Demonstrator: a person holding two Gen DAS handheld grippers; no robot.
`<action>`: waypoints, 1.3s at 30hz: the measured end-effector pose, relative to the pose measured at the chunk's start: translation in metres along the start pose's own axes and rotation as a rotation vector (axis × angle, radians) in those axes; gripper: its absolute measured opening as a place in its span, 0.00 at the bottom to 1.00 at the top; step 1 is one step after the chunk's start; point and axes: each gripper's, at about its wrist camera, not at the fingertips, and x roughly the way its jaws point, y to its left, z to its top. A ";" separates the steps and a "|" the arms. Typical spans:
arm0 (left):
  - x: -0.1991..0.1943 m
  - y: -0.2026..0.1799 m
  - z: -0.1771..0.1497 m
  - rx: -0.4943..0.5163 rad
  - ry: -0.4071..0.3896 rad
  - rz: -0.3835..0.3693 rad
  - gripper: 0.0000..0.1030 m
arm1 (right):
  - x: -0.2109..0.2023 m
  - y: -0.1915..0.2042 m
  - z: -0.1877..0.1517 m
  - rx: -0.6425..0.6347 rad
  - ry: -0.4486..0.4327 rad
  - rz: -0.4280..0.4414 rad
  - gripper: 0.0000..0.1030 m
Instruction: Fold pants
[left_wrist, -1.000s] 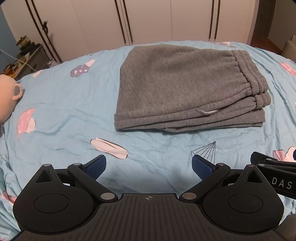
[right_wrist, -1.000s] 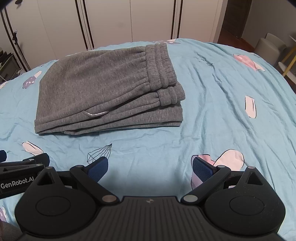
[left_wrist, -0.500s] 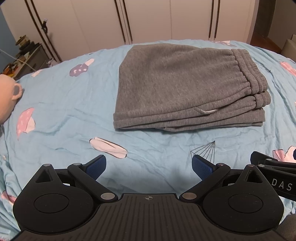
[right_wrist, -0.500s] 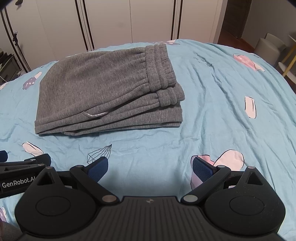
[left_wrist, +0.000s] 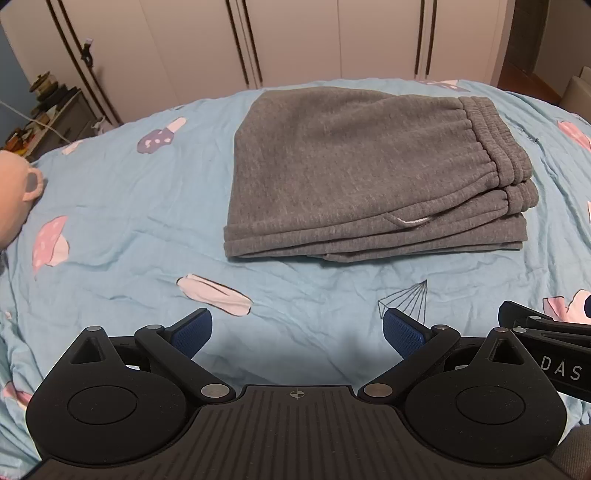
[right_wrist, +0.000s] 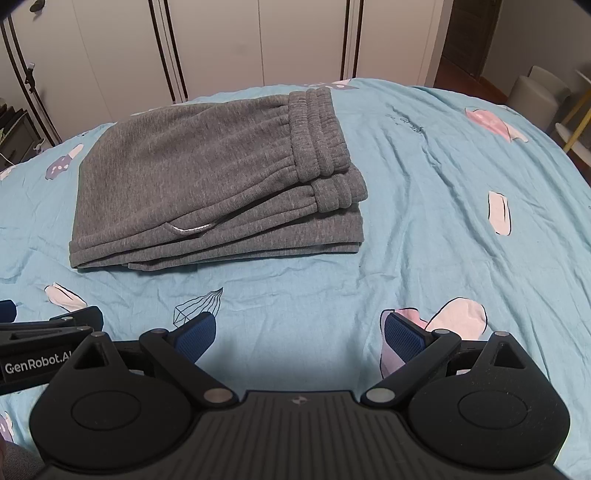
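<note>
1. Ahead of my left gripper (left_wrist: 297, 330), in the left wrist view, the pants (left_wrist: 373, 173) lie folded into a flat grey stack on the blue bedsheet (left_wrist: 122, 206). They sit farther out and a little to the right of the open gap between my blue pads (left_wrist: 194, 330), well apart from them. The jaws stand wide apart and hold nothing. The stack's long axis runs left to right across my view, with the elastic waistband (left_wrist: 495, 147) at the right end and the folded edge at the left. A white drawstring loop (left_wrist: 413, 221) peeks from the near edge. On the other gripper's body at the right edge I can read "DAS"; the rest is cut off.

2. Over in the right wrist view, my right gripper (right_wrist: 297, 334) is likewise spread open and empty above bare sheet. From here the pants lie farther out and to the left, waistband toward the centre, long axis again left to right. The left gripper's body at the left edge reads "GenRobot.AI".

3. I judge neither gripper clearly nearer the stack. The left lines up better with the folded end, the right with the waistband end. The fold looks finished, so any next move would only be tidying.
</note>
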 end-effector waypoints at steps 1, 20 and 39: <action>0.000 0.000 0.000 0.000 0.000 -0.001 0.99 | 0.000 0.000 0.000 0.000 -0.001 -0.001 0.95; 0.000 0.000 0.000 0.000 0.002 -0.001 0.99 | -0.001 0.000 0.000 0.000 -0.001 -0.001 0.95; 0.002 -0.002 0.001 -0.001 0.009 -0.004 0.99 | -0.002 -0.002 0.003 -0.005 -0.004 -0.008 0.95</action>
